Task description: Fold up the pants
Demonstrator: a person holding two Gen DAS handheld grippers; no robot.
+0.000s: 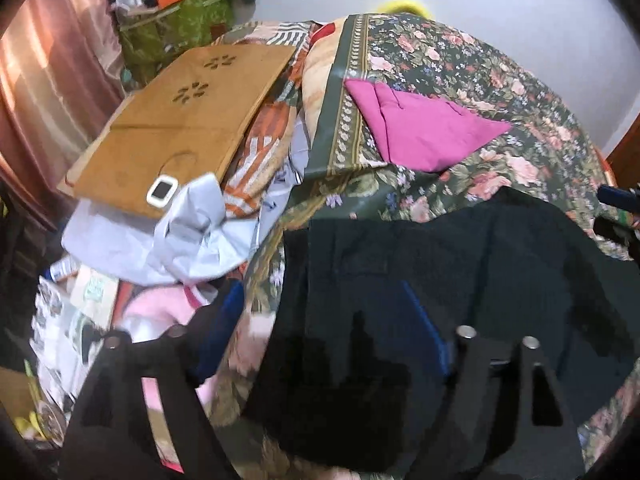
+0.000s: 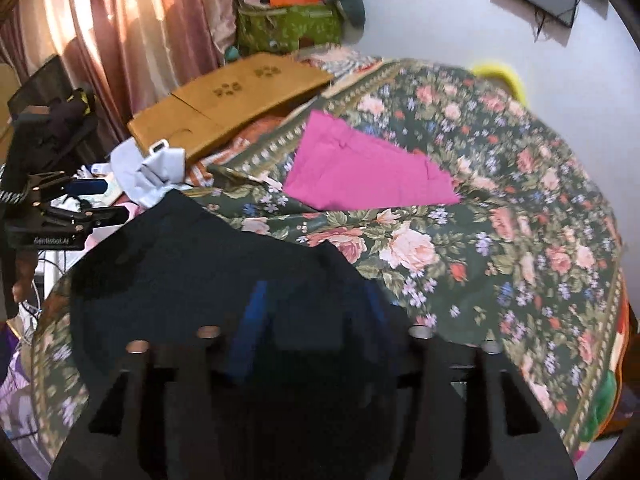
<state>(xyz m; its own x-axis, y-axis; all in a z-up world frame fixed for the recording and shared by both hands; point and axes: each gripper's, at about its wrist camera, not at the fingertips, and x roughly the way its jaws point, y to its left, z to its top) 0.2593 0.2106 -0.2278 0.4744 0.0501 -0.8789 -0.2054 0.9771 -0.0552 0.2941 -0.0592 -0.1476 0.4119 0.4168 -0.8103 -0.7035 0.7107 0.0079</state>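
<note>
On the near part of the bed (image 2: 500,184), over the flowered bedspread, the dark pants (image 2: 208,264) lie in a rough fold below both grippers, with a pink cloth (image 2: 368,172) spread farther back. Your left gripper (image 1: 320,344) stands with its jaws wide apart and nothing pinched between them, and your right gripper (image 2: 316,344) is likewise parted above the dark fabric, holding nothing. You look to be between folds, so before taking the next hold, check that the layers sit square; pinch only the top edge at two well-separated corners so the cloth carries over flat instead of bunching. Mind the left edge of the bed: the pants reach close to it, and beyond lies clutter, a pale blue garment (image 1: 192,236) and a wooden board (image 1: 188,120) with a small white device (image 1: 162,192) on it. Open room lies to the right, across the flowers, so fold that way.
</note>
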